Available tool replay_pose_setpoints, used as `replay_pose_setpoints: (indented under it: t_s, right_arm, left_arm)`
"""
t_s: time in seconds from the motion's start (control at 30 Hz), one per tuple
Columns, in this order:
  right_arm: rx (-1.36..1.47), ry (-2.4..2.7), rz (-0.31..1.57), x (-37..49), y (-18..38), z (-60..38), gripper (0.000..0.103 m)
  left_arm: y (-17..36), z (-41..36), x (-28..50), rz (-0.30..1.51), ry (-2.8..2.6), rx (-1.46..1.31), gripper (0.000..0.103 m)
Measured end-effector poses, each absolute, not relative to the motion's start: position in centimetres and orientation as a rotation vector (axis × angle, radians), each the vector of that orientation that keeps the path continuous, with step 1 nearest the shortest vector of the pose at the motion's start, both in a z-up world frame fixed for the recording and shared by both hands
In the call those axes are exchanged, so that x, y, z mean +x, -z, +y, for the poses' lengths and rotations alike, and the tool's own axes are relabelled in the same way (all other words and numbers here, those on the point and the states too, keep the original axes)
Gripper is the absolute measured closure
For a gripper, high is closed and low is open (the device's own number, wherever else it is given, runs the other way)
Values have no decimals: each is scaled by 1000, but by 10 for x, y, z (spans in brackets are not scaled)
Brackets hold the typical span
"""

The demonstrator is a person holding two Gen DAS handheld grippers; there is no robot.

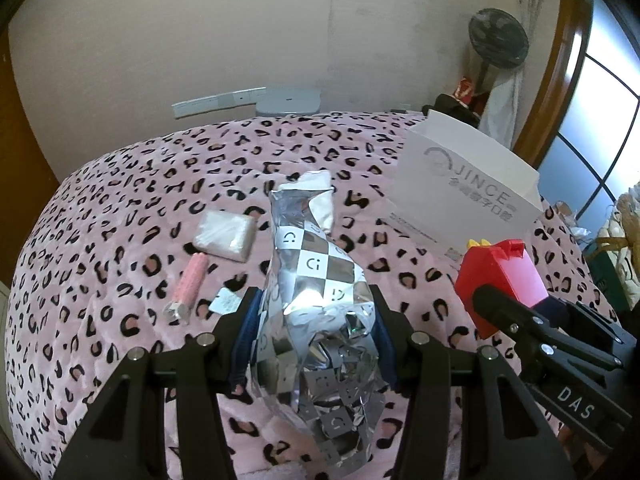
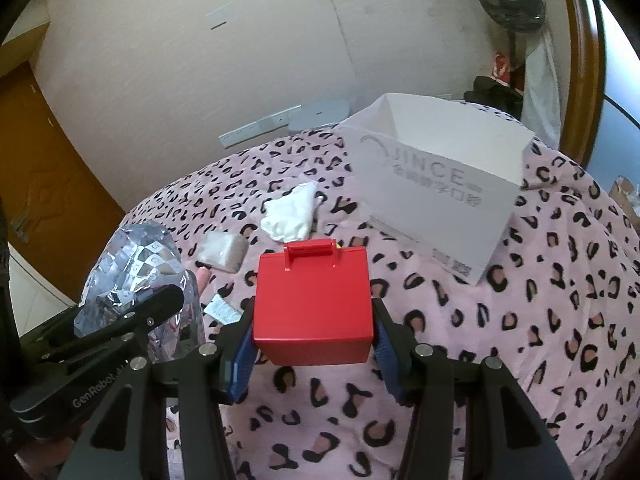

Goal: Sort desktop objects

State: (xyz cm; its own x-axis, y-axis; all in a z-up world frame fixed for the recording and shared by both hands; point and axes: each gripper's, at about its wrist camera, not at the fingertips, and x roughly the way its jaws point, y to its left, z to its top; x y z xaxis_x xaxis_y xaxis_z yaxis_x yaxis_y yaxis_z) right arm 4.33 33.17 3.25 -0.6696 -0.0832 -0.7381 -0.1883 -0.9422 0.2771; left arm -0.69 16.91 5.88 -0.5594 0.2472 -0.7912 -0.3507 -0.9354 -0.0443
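Left claw (image 1: 314,312) clamped on crinkled silver checkered foil bag (image 1: 316,320), centre frame; right claw (image 2: 314,320) clamped on red plastic box with handle (image 2: 312,304), centre frame; both above pink leopard-print blanket (image 2: 520,320); open white paper bag (image 2: 436,184) stands upper right.

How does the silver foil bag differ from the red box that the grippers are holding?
The silver foil bag is crinkled, shiny and checkered; the red box is rigid, plain and smooth. The bag is tall and irregular; the box is squat with a handle on top. Each is clamped in a gripper, left gripper and right gripper.
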Motion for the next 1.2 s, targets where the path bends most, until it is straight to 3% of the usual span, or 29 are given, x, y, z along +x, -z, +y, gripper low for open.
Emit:
replay_pose_setpoints:
  t_s: [1.2]
  right_arm:
    - [-1164, -2649, 560, 65, -33, 403, 50]
  left_arm:
    - [-60, 266, -11, 283, -2331, -1174, 51]
